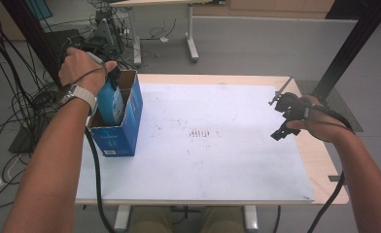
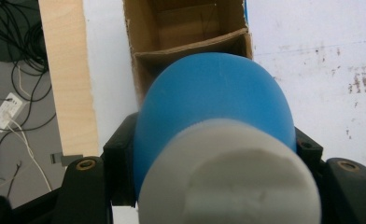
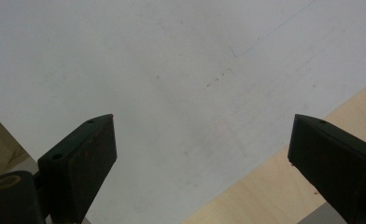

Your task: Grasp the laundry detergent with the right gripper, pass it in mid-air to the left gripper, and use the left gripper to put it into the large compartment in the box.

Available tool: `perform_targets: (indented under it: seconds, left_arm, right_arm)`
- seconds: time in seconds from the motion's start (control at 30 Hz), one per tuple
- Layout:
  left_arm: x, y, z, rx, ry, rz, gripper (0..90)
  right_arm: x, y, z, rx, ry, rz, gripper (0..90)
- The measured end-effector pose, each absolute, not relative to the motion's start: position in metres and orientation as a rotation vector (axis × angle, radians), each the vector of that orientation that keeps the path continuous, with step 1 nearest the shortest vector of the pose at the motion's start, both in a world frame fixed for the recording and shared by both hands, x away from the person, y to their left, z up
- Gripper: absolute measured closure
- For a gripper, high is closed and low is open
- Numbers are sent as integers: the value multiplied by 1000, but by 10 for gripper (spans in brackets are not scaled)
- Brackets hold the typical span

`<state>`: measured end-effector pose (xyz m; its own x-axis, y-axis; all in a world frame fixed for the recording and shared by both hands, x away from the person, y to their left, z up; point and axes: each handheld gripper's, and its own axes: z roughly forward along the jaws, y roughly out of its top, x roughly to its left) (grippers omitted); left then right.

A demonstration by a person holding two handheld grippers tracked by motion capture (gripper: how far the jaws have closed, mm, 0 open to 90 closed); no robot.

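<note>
Jaws of the left gripper (image 2: 214, 154) clamp a blue bottle (image 1: 110, 99) below its white cap (image 2: 230, 172), lowering it upright, cap up, into the near compartment of the cardboard box (image 1: 123, 131). Rigid, smooth plastic, probably slippery; the neck grip looks safest. The right gripper (image 3: 200, 154) gapes wide, empty, well right of the box.

Bottle (image 1: 112, 99) in box (image 1: 123, 131) — table's (image 1: 217, 194) left edge, right tool (image 1: 282, 116) far right
</note>
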<state>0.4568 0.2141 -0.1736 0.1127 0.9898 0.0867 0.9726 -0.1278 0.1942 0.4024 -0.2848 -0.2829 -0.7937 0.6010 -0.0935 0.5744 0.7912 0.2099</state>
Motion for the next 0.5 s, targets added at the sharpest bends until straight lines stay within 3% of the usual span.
perform_targets:
  seconds: [0.5]
  left_arm:
    - [458, 215, -200, 2282, 2022, 302, 375]
  right_arm:
    - [403, -286, -284, 940, 2825, 246, 79]
